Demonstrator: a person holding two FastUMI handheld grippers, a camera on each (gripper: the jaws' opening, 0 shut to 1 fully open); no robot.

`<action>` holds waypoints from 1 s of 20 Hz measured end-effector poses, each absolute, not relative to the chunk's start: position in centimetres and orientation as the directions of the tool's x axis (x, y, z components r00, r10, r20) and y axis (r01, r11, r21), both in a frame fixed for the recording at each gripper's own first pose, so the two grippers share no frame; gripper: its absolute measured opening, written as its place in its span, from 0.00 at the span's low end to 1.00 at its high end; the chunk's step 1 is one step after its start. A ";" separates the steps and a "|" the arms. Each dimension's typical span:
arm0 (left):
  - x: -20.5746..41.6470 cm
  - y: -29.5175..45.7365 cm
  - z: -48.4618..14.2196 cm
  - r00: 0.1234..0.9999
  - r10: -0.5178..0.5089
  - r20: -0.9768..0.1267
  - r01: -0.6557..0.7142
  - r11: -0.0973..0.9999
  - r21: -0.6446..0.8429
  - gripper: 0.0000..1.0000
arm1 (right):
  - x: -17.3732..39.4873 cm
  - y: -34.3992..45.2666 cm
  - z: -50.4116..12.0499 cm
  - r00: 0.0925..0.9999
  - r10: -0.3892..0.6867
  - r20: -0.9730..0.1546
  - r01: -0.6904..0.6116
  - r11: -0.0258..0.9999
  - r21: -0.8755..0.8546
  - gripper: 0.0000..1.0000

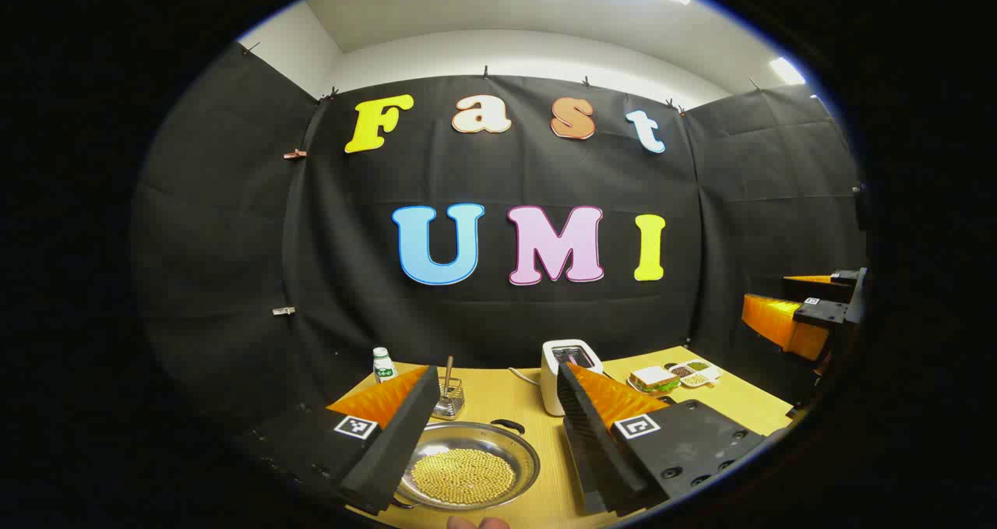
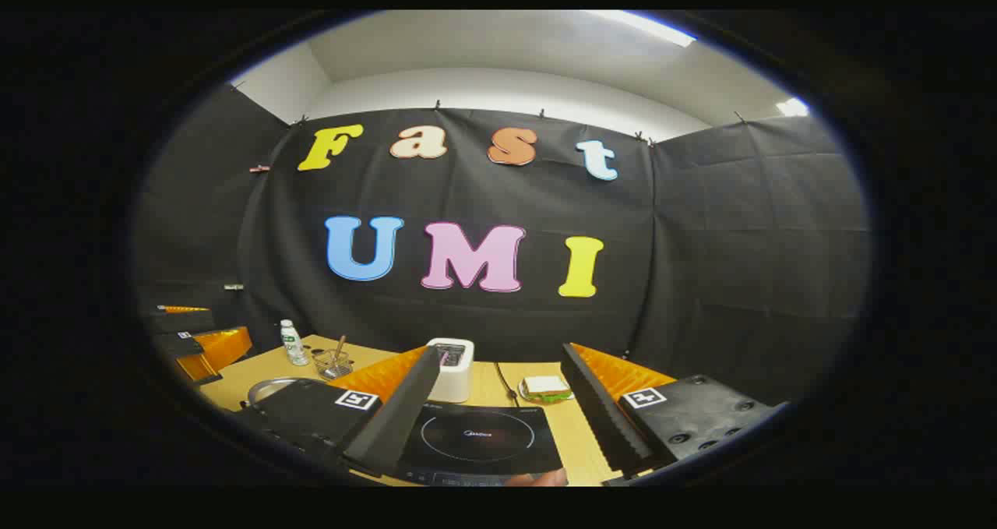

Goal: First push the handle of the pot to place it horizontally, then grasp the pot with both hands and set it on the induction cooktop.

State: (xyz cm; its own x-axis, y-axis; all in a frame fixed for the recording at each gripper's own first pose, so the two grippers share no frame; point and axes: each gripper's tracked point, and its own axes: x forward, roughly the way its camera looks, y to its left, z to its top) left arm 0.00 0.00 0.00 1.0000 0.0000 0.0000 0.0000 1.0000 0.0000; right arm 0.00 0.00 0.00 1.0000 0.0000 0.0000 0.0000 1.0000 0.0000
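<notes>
A shallow steel pot (image 1: pixel 467 467) full of small yellow beans sits on the wooden table, with one black handle (image 1: pixel 508 426) at its far rim. My left gripper (image 1: pixel 498 428) hangs open above it, the pot lying between its two fingers. In the right gripper view, the black induction cooktop (image 2: pixel 477 439) lies flat on the table below my open right gripper (image 2: pixel 498 404). The pot's rim (image 2: pixel 269 389) peeks out at the left there. The right gripper (image 1: pixel 802 315) also appears at the far right of the left gripper view, and the left gripper (image 2: pixel 199 342) at the far left of the right gripper view.
A white toaster (image 1: pixel 567 369) stands behind the pot, its cord trailing on the table. A small bottle (image 1: pixel 382 364) and a wire holder with a stick (image 1: pixel 449 396) are at the back left. A sandwich plate (image 1: pixel 654 379) and small dishes (image 1: pixel 693 372) lie at the right.
</notes>
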 end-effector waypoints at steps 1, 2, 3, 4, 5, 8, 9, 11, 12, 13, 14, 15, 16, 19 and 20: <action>0.0 0.1 0.1 1.000 0.003 0.001 -0.003 1.000 0.000 0.95 | 0.1 -0.1 -0.1 1.000 0.000 -0.003 0.000 1.000 0.000 0.99; -0.1 0.2 0.2 1.000 0.006 0.004 -0.006 1.000 0.000 0.95 | 0.1 -0.1 -0.1 1.000 -0.001 -0.003 0.001 1.000 0.001 0.98; -0.1 0.3 0.3 1.000 0.007 0.006 -0.007 1.000 0.001 0.95 | 0.0 -0.1 0.0 1.000 -0.002 -0.003 0.002 1.000 0.002 0.98; 0.0 0.3 0.2 1.000 0.008 0.007 -0.008 1.000 0.001 0.95 | 0.0 -0.2 0.0 1.000 -0.004 0.000 0.004 1.000 0.004 0.98; -0.2 0.3 0.3 1.000 0.008 0.009 -0.008 1.000 0.002 0.95 | -0.1 -0.2 0.1 1.000 -0.006 0.002 0.006 1.000 0.003 0.98; -0.4 0.3 0.4 1.000 0.006 0.012 -0.006 1.000 0.009 0.95 | -0.1 -0.2 0.1 1.000 -0.007 0.006 0.007 1.000 -0.001 0.99; -0.5 0.3 0.5 1.000 0.006 0.012 -0.006 1.000 0.008 0.95 | -0.2 -0.1 0.1 1.000 -0.006 0.006 0.006 1.000 -0.001 0.99; -0.6 0.3 0.4 1.000 0.006 0.010 -0.006 1.000 0.006 0.95 | -0.4 -0.1 0.2 1.000 -0.004 0.006 0.004 1.000 0.000 0.97; -0.9 0.3 0.3 1.000 0.006 0.009 -0.006 1.000 0.005 0.95 | -0.5 0.0 0.2 1.000 -0.003 0.008 0.003 1.000 -0.001 0.98; -0.9 0.4 0.3 1.000 0.008 0.008 -0.008 1.000 0.006 0.95 | -0.5 0.2 0.2 1.000 0.000 0.009 0.000 1.000 -0.003 0.99; -0.9 0.5 0.4 1.000 0.009 0.010 -0.009 1.000 0.008 0.95 | -0.5 0.2 0.2 1.000 0.002 0.009 -0.002 1.000 -0.004 0.99; -1.0 0.5 0.5 1.000 0.010 0.011 -0.010 1.000 0.009 0.95 | -0.5 0.3 0.2 1.000 0.004 0.011 -0.004 1.000 -0.005 0.98; -1.1 0.6 0.5 1.000 0.010 0.014 -0.010 1.000 0.012 0.95 | -0.6 0.4 0.2 1.000 0.005 0.011 -0.005 1.000 -0.006 0.98; -1.3 0.5 0.6 1.000 0.007 0.016 -0.007 1.000 0.015 0.95 | -0.6 0.5 0.2 1.000 0.008 0.012 -0.008 1.000 -0.007 0.98; -1.2 0.6 0.7 1.000 0.007 0.017 -0.007 1.000 0.014 0.95 | -0.5 0.6 0.2 1.000 0.010 0.013 -0.010 1.000 -0.008 0.99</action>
State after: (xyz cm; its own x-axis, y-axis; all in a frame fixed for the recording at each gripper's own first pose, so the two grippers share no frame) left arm -1.23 0.60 0.66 0.9998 0.0068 0.0170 -0.0070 0.9999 0.0142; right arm -0.50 0.65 0.21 0.9999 0.0097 0.0126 -0.0096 0.9999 -0.0076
